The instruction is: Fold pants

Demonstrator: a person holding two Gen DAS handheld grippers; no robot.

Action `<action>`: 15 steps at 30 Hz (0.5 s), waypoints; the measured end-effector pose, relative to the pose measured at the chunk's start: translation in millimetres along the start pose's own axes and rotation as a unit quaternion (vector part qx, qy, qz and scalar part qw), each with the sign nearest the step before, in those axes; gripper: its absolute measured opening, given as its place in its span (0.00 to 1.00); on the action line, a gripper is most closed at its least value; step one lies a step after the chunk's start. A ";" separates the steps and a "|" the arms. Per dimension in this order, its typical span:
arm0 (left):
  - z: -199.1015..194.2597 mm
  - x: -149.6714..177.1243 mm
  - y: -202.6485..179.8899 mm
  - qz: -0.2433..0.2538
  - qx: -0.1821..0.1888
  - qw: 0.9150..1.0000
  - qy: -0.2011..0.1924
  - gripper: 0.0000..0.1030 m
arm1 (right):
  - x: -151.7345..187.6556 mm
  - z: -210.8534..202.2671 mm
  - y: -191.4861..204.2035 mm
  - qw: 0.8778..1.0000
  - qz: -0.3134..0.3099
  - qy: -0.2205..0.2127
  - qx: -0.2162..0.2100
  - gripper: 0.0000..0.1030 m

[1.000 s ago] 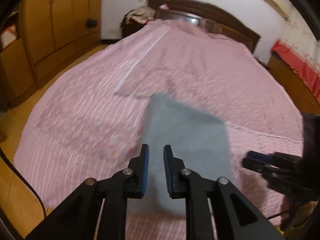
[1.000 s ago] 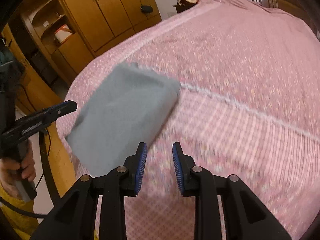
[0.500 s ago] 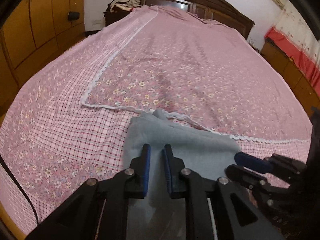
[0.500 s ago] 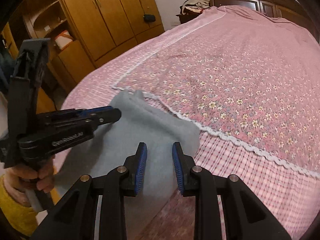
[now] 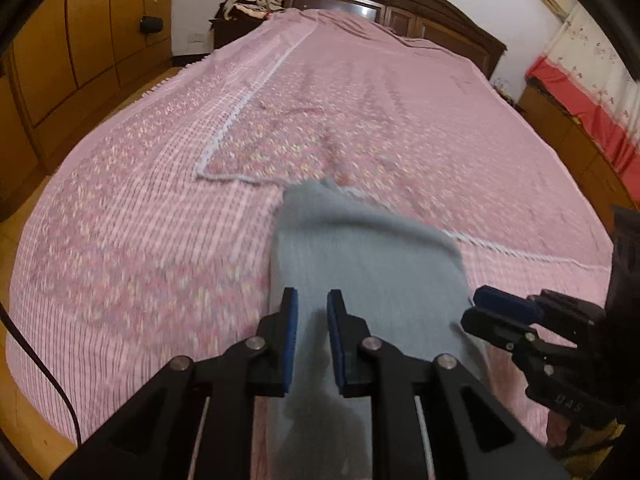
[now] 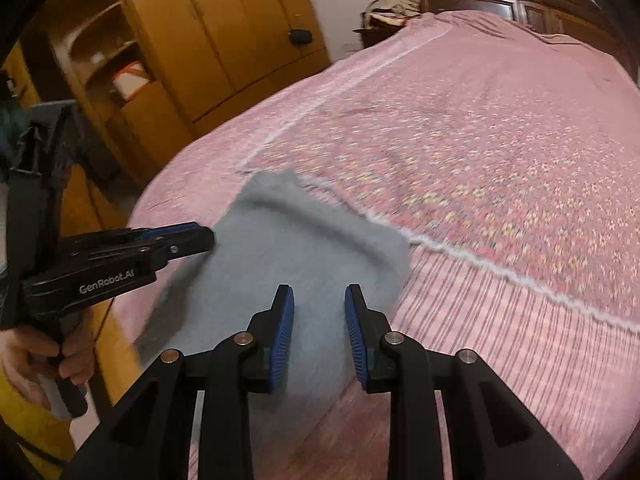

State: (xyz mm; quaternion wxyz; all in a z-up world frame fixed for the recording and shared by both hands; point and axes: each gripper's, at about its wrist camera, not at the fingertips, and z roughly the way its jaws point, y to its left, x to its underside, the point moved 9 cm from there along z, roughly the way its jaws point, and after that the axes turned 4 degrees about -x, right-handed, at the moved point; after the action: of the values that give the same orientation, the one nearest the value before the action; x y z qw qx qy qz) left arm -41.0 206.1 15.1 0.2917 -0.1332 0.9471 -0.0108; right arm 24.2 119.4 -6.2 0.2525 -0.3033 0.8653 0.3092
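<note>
1. Grey pants [image 6: 304, 248] folded down to a compact block, lying flat at the near edge of the pink bed [image 5: 360, 120]; near end hidden under the claws. Probably set there to stay within easy reach of both hands.
2. Left claw [image 5: 312, 300] poised over the near left part of the block, pointing steeply down. Pads almost together with a narrow slit between them; no cloth seen pinched, so released rather than grasping.
3. Right claw [image 6: 319, 296] over the near right part, pads plainly apart, nothing between them: released.
4. Both tips aimed at the same bundle from either side, likely to pat it square or take the near edge for one more fold.
5. Far fold slightly puffed and rounded, not pressed flat; liable to spring open if nudged carelessly.
6. Judged nearly finished: only a final tidy or last fold left.
</note>
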 end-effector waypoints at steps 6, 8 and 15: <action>-5.1 23.9 -0.4 -0.026 0.042 0.999 0.020 0.29 | 26.8 -11.7 9.2 1.000 0.013 0.021 -0.018 0.40; -2.4 27.6 -0.9 -0.025 0.043 0.998 0.027 0.31 | 31.3 -12.3 3.4 0.998 0.046 0.021 -0.030 0.47; 7.1 29.5 -4.5 -0.011 0.041 0.998 0.040 0.44 | 37.4 1.7 -11.7 0.990 0.121 0.038 -0.060 0.52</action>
State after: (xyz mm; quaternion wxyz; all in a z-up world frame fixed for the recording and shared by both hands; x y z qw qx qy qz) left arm -59.3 194.6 -6.6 0.2589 -0.1314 0.9551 -0.0587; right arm 6.9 99.5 -35.1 0.1617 -0.2221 0.8845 0.3772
